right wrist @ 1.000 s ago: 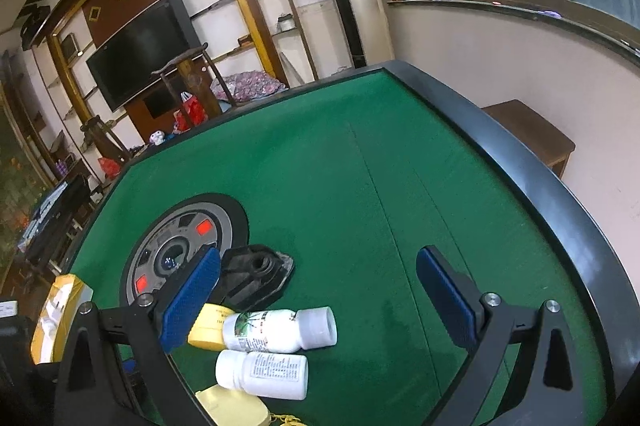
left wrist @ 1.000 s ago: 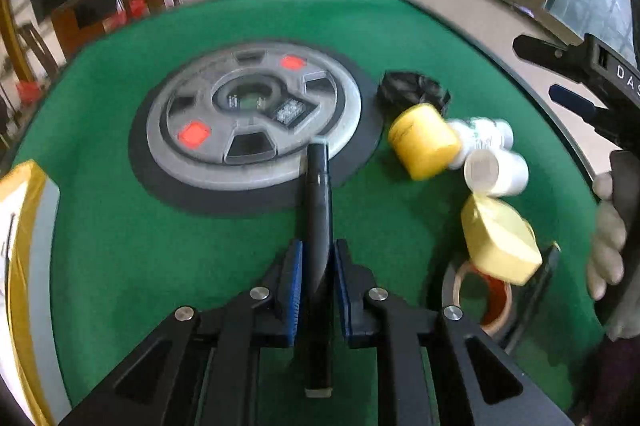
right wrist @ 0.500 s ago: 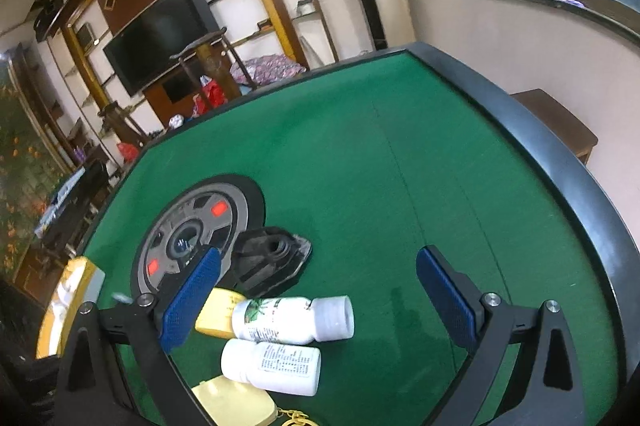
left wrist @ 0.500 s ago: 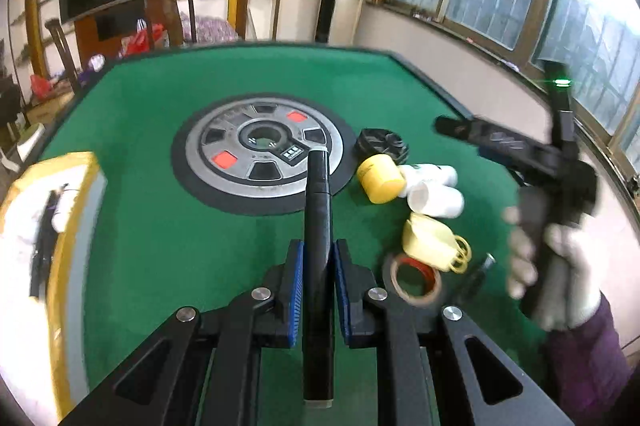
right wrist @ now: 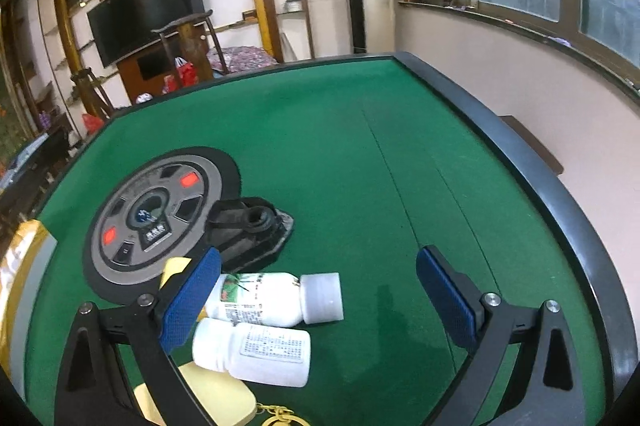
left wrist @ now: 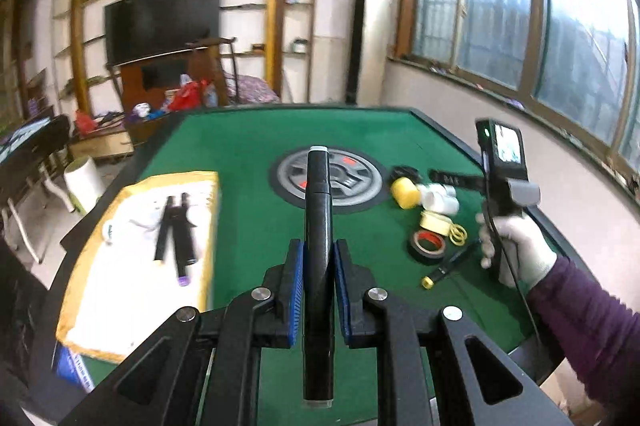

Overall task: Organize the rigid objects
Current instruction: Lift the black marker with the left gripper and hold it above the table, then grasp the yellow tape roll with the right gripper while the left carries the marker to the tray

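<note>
**One tube held, tray to its left**

The left gripper [left wrist: 317,290] is clamped on a black tube [left wrist: 318,226], its long axis pointing straight ahead along the fingers. The tray [left wrist: 100,306] lies left of the tube. The right gripper [right wrist: 318,300] hangs wide apart, right of the tube, over white bottles [right wrist: 272,296].

At the bottom of the right wrist view, the pale yellow case [right wrist: 216,400] is partly hidden behind the right gripper's [right wrist: 318,300] finger, and the gold ring [right wrist: 280,418] is cut off by the edge.
</note>
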{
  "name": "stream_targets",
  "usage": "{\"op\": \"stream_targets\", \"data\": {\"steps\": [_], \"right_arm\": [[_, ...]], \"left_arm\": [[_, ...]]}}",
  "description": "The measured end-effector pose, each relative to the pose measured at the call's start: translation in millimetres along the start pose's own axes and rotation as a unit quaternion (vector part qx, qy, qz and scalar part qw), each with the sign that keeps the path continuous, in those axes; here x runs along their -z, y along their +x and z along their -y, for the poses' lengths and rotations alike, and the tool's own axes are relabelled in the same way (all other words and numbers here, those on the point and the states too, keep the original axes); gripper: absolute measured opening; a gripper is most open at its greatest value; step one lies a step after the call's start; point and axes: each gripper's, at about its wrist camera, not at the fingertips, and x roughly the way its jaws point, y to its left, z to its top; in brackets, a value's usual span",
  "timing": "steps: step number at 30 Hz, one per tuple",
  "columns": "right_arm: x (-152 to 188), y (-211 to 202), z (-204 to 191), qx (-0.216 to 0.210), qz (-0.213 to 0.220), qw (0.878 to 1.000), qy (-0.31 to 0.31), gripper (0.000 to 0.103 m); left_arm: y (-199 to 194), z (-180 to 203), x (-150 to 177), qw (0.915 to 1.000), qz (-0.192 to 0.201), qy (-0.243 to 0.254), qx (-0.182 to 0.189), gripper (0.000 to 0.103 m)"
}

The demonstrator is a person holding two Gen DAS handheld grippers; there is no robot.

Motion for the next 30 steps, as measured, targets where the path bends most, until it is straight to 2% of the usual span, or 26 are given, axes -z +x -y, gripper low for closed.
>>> {"op": "stream_targets", "data": {"steps": [3, 6, 8, 11, 13, 18, 20, 24, 28, 30], "right_arm": [[1, -8, -4, 0.008, 0.002, 1.0, -0.007, 0.098], [3, -28, -5, -0.04, -0.008, 0.999, 0.003, 0.098], [3, -45, -2, -0.078, -0.013, 0.997, 0.012, 0.098], [2, -56, 6, -0.094, -0.029, 0.995, 0.016, 0.098], [2, -57, 10, -0.085, -0.041, 0.995, 0.004, 0.098], [4, -45, -4, -0.06, -0.068, 0.995, -0.041, 0.096], [2, -39, -14, -0.054, -0.073, 0.994, -0.053, 0.092], [-2, -34, -45, -0.076, -0.078, 0.991, -0.083, 0.089], [-15, -18, -81, -0.101, -0.098, 0.983, -0.117, 0.075], [-21, 0, -93, -0.079, -0.121, 0.981, -0.127, 0.067]], "left_arm": [[0, -8, -1, 0.9997, 0.005, -0.019, 0.012, 0.014], [7, -4, 0, 0.9987, 0.01, -0.028, 0.042, 0.014], [15, 1, 3, 0.9964, 0.004, -0.031, 0.078, 0.014], [25, 8, 5, 0.9946, -0.005, -0.027, 0.099, 0.014], [27, 9, 8, 0.9924, -0.01, -0.031, 0.119, 0.014], [27, -2, 14, 0.9914, -0.011, -0.043, 0.123, 0.014], [30, -10, 15, 0.9911, -0.013, -0.054, 0.121, 0.014], [38, -27, 17, 0.99, -0.018, -0.078, 0.116, 0.014], [40, -46, 19, 0.9899, -0.019, -0.097, 0.102, 0.014], [36, -60, 19, 0.9907, -0.014, -0.103, 0.087, 0.014]]}}
